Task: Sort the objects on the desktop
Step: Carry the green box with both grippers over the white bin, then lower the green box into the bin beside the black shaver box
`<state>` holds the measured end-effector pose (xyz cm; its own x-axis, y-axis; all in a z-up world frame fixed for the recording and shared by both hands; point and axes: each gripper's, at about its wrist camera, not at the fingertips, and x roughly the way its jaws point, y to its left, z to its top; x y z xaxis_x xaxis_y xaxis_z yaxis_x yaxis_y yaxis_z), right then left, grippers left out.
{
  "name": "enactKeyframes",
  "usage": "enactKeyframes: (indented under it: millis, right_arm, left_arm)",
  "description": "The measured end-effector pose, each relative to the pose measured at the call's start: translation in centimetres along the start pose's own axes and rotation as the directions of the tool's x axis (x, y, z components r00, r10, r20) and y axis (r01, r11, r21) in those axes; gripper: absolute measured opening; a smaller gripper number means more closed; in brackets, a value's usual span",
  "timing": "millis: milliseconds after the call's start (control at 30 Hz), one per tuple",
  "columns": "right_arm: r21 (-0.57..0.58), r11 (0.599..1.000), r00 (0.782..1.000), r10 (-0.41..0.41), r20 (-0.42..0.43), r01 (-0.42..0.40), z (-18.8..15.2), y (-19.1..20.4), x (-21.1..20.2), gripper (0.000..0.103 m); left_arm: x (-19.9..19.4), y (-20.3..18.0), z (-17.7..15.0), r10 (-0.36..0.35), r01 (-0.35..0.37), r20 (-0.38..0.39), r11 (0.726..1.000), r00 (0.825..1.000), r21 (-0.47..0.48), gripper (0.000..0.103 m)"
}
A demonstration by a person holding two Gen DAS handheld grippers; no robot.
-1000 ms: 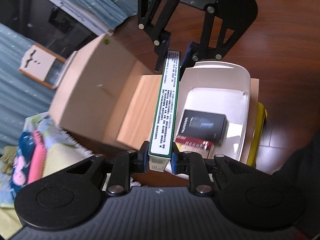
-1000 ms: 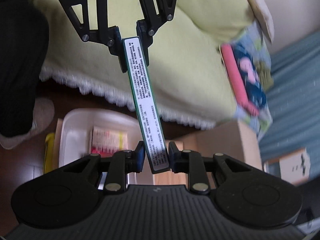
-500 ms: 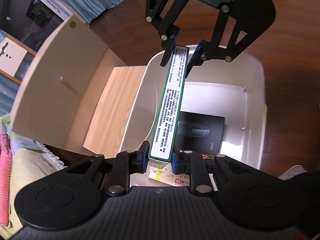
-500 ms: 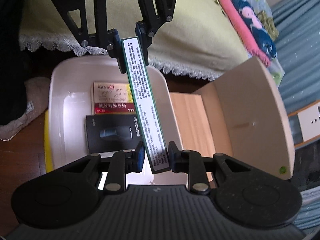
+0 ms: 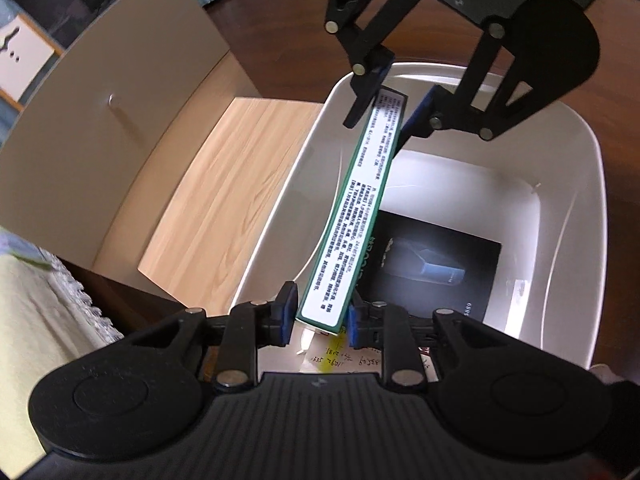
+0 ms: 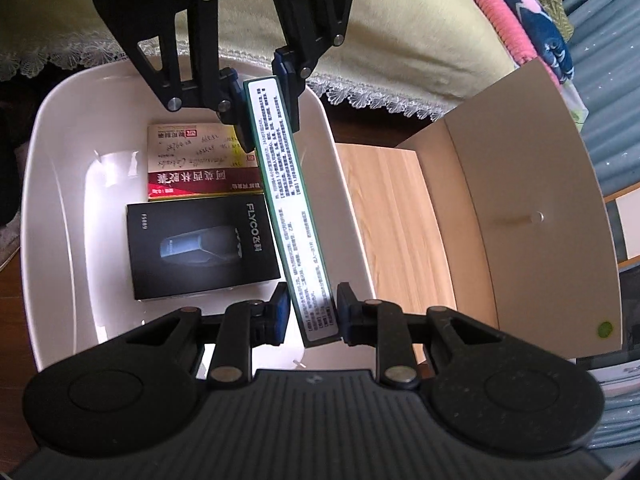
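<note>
A long green-edged box [image 5: 352, 216] with white printed side hangs between both grippers over the white bin [image 5: 576, 216]. My left gripper [image 5: 318, 318] has a gap between its pads and the near end. My right gripper [image 6: 312, 314] also shows a gap around the other end [image 6: 316, 312]. In the right wrist view the box [image 6: 292, 208] leans against the bin's right wall [image 6: 348, 200]. A black shaver box [image 6: 200, 246] and a red-and-white medicine box [image 6: 196, 162] lie in the bin.
A beige open cabinet with a light wood shelf [image 5: 224, 184] stands beside the bin, also in the right wrist view [image 6: 396, 220]. A yellow cloth with lace trim [image 6: 380, 28] lies beyond. Dark wood floor [image 5: 616, 60] surrounds the bin.
Both grippers lowered the green box toward the bin. Their jaws have widened, and small gaps now show beside the box ends.
</note>
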<state>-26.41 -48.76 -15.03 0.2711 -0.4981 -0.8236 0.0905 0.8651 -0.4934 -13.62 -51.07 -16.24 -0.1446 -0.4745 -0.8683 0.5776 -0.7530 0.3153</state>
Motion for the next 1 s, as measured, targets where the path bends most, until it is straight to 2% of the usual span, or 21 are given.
enactKeyframes:
  millis: [133,533,933,1000]
  right_arm:
    - [0.006,1.000,1.000,0.025,-0.016,-0.025,0.3,-0.6,1.2,0.021]
    - [0.058,0.996,0.996,0.064,-0.061,-0.060,0.5,-1.5,3.6,0.021]
    - [0.090,0.993,0.993,0.089,-0.082,-0.082,0.5,-1.5,5.0,0.021]
    - [0.093,0.992,0.992,0.090,-0.083,-0.082,0.4,-1.5,5.1,0.021]
  left_arm:
    - [0.8,0.8,-0.2,-0.015,0.014,-0.011,0.998,1.000,-0.055,0.033]
    - [3.3,2.2,-0.4,0.007,-0.014,-0.039,0.981,0.999,-0.194,0.040]
    - [4.0,2.5,-0.6,-0.005,-0.009,-0.057,0.971,0.998,-0.241,0.042]
    - [4.1,2.4,-0.7,0.001,-0.016,-0.061,0.970,0.998,-0.242,0.045]
